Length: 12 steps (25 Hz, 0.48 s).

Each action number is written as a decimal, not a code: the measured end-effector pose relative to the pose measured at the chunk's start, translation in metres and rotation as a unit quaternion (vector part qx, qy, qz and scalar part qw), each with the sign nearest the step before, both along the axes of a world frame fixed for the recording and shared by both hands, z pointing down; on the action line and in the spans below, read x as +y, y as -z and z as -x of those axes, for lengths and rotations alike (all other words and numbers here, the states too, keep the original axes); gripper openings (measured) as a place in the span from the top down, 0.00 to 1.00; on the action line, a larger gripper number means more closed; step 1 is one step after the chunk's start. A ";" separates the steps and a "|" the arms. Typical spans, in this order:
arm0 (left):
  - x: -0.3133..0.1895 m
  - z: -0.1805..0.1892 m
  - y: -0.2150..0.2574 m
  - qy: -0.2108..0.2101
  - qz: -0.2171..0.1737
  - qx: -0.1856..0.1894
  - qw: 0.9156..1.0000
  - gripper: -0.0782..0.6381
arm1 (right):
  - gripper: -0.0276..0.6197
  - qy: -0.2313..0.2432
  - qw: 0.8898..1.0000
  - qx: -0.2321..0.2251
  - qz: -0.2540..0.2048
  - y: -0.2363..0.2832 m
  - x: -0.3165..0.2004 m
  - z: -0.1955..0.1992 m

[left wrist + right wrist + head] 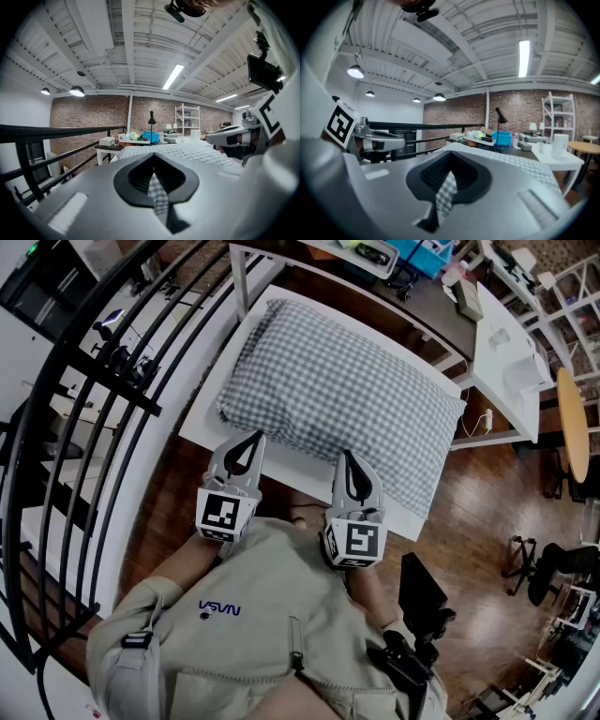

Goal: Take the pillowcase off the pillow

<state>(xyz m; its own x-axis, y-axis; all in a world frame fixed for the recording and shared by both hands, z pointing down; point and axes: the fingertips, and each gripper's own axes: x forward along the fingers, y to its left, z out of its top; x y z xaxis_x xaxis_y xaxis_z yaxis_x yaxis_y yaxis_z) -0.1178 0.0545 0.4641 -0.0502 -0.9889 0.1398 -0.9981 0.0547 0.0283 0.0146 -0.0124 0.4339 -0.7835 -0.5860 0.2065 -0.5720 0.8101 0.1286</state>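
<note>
**Head view.** The checked pillowcase (347, 390) is on the pillow (300, 352), which lies flat on the white tabletop (200, 423). Both tools are at the pillow's near edge, side by side. The left tongs (254, 438) touch it close to the near-left corner, and the right tongs (348, 458) touch it farther along the same edge. Each tool has a marker cube at its rear: the left cube (225, 514) and the right cube (356, 542). A black railing (89, 418) runs along the tabletop's left side.

**Left gripper view.** The left tongs (153, 164) are closed, with a narrow strip of the checked pillowcase (158, 194) pinched between the pads. Past the tips, the covered pillow's top extends away. The right tongs (229, 138) show at the right of the frame, at about the same level.

**Right gripper view.** The right tongs (450, 174) are also closed, clamped on a fold of the pillowcase (445, 197) that hangs between the pads. The checked surface extends ahead and to the right. The left tongs (382, 138) show at the left of the frame, in front of the railing.
</note>
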 end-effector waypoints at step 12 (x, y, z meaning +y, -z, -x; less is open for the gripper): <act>0.013 0.157 -0.026 0.005 0.035 -0.002 0.999 0.89 | 0.69 0.119 0.965 0.230 0.036 -0.102 0.006 0.253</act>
